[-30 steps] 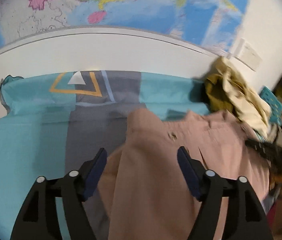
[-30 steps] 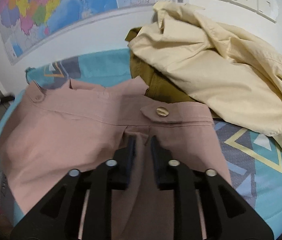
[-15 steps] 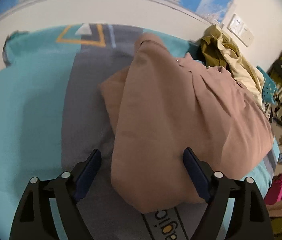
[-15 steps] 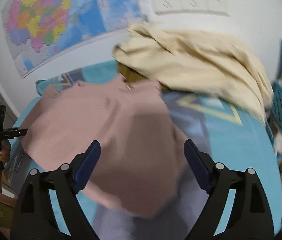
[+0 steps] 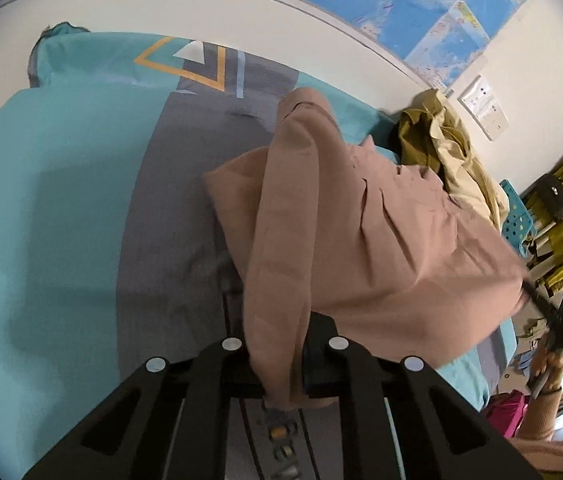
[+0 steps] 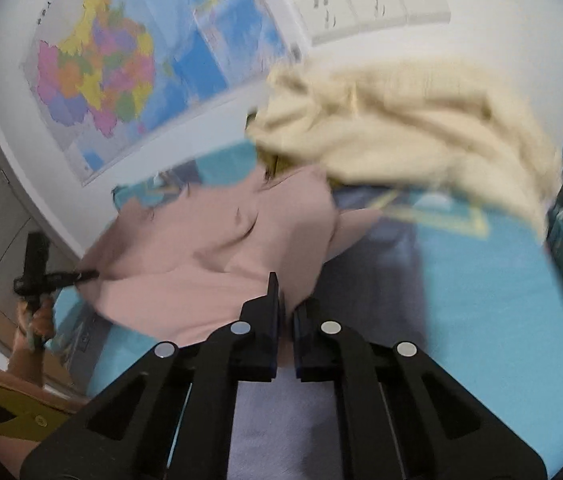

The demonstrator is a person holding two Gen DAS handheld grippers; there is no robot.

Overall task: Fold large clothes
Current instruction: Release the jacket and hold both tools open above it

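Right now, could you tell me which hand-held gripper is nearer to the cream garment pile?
Right hand-held gripper: the cream garment pile lies just beyond it. The left hand-held gripper sits farther off.

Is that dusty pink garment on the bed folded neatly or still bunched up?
Bunched: the dusty pink garment lies in uneven, overlapping folds on the bed.

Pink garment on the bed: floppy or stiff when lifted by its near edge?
Likely floppy: the pink garment drapes in soft folds and bunches where the left tool pinches it. Probably light, since a thin pinch at the right tool holds it too. It may sag between both grips.
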